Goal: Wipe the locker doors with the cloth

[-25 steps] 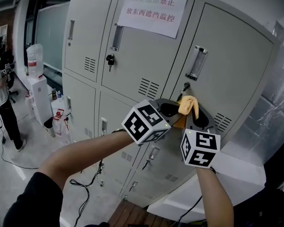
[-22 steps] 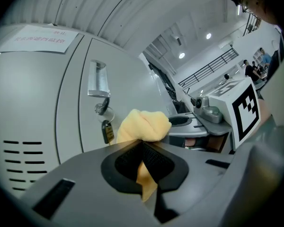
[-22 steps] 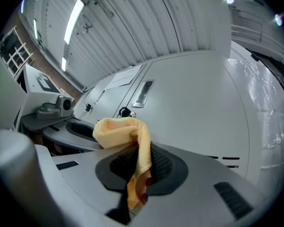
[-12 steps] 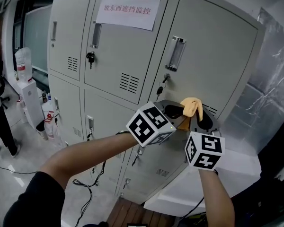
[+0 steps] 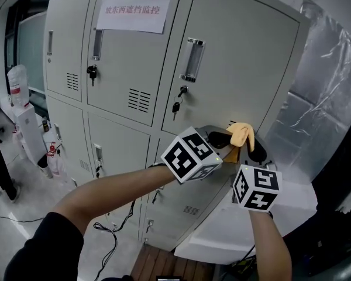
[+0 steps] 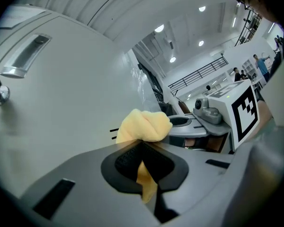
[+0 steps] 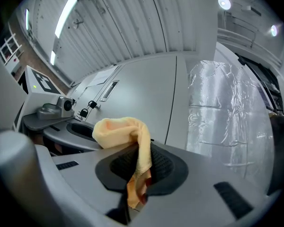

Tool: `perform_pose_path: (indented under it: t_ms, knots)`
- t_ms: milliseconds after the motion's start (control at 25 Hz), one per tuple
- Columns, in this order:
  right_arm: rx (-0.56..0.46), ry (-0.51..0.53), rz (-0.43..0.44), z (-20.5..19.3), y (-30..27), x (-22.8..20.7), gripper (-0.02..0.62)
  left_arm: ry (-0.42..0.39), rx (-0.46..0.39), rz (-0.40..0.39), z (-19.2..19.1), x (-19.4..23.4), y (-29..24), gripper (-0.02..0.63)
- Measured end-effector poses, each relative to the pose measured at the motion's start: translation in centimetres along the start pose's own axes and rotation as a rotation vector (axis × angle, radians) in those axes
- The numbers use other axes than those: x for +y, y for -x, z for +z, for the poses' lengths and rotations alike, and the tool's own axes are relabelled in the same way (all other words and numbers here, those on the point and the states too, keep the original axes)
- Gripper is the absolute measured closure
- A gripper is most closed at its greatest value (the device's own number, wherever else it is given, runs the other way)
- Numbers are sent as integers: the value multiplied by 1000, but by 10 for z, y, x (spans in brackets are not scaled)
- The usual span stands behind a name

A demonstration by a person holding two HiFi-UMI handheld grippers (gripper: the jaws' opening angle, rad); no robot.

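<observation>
Jointly, left tool [image 6: 145, 151] and right tool [image 7: 138, 161] pinch cloth [image 5: 241, 134] (lockers [image 5: 234, 51] shut).

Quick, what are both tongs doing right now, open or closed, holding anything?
Left tongs: closed on the yellow cloth.
Right tongs: closed on the same cloth.
</observation>
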State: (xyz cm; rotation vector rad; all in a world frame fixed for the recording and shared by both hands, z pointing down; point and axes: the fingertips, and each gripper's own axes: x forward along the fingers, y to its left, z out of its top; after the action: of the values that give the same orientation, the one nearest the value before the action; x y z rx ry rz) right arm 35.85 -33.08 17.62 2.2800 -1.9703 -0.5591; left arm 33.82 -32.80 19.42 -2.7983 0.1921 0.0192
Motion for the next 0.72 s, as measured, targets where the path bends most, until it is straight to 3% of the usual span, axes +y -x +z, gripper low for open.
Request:
perform_pose_path:
  t_ms: [720]
  knots:
    - [5, -8, -52, -10, 17, -38, 532, -21, -27, -57, 5, -24, -33, 586]
